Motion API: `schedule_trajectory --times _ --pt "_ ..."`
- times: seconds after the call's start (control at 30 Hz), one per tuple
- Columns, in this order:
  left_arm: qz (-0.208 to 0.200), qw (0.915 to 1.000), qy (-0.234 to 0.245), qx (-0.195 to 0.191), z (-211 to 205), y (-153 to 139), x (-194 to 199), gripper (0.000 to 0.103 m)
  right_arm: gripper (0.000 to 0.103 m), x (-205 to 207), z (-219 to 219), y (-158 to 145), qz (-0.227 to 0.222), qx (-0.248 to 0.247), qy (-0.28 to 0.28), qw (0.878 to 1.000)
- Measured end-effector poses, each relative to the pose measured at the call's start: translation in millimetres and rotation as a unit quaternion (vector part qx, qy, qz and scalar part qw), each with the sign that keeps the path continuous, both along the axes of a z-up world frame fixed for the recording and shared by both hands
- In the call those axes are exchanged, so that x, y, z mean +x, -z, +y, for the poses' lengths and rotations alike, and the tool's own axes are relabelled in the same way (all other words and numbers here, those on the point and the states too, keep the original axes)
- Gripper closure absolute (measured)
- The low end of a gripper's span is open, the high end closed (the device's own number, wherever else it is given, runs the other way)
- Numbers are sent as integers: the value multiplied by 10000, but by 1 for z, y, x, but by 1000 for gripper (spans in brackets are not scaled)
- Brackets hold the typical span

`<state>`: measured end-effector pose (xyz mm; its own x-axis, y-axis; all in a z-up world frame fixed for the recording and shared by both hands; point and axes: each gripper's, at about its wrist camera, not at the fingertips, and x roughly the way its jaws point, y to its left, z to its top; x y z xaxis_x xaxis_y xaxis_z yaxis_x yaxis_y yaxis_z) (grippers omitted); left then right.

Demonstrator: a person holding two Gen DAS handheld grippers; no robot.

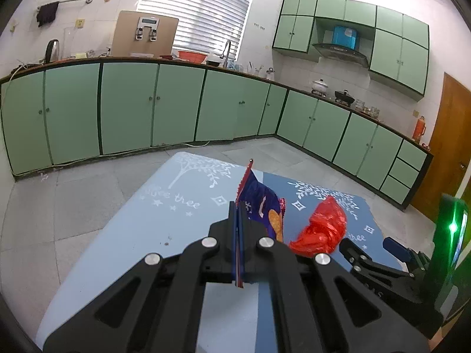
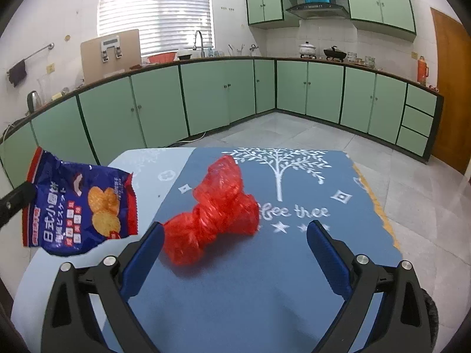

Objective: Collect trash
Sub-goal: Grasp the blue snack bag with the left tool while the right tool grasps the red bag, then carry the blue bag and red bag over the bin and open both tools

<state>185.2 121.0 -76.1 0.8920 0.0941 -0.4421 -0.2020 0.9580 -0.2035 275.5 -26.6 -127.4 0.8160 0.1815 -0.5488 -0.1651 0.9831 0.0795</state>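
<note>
On the blue table (image 2: 265,279), a crumpled red plastic bag (image 2: 215,214) lies near the middle of the darker cloth, which has a white tree print (image 2: 279,167). From the right wrist view, the right gripper (image 2: 235,235) has its jaws spread wide, with nothing pressed between them. The bag lies at about 11 o'clock from the midpoint of the jaws, and its lower end is touching or just beside the left blue pad (image 2: 153,241); I cannot tell which.

At 9 o'clock in the same view, a dark blue snack packet (image 2: 79,200) with pictures of round crackers hangs above the table edge, held at its left side by a black finger.

From the left wrist view, the left gripper (image 1: 239,206) is clenched on this snack packet (image 1: 262,203), which stands up thin between the two closed fingers. The red bag (image 1: 321,229) lies at 3 o'clock from it, on the table (image 1: 132,235). Green kitchen cabinets (image 1: 126,108) run along the walls behind.
</note>
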Motion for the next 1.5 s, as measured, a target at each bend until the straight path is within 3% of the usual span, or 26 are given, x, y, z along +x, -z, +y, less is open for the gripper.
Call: schedule_trajectory --times 0.3,0.43,0.57,0.67,0.77,1.13,1.5 --pt "-2 10000 -55 -24 10 8 20 103 9 34 16 6 118 -46 125 9998" --pt "81 10000 -28 16 9 15 27 103 15 45 20 14 255 -99 89 9996" --pt "259 9997 23 12 11 26 34 103 37 54 22 23 570 -55 -54 9983" --pt "362 9993 33 -10 10 32 36 103 72 56 23 25 676 -52 -154 9976" --pt "375 9993 39 -24 8 31 34 103 84 52 22 24 687 -90 -239 9973" --pt "161 9995 239 -139 -11 9 17 103 88 11 -9 -12 399 31 -343 9986" --pt "6 9956 930 79 -76 -11 2 103 88 -40 -68 -51 145 87 -7 9999"
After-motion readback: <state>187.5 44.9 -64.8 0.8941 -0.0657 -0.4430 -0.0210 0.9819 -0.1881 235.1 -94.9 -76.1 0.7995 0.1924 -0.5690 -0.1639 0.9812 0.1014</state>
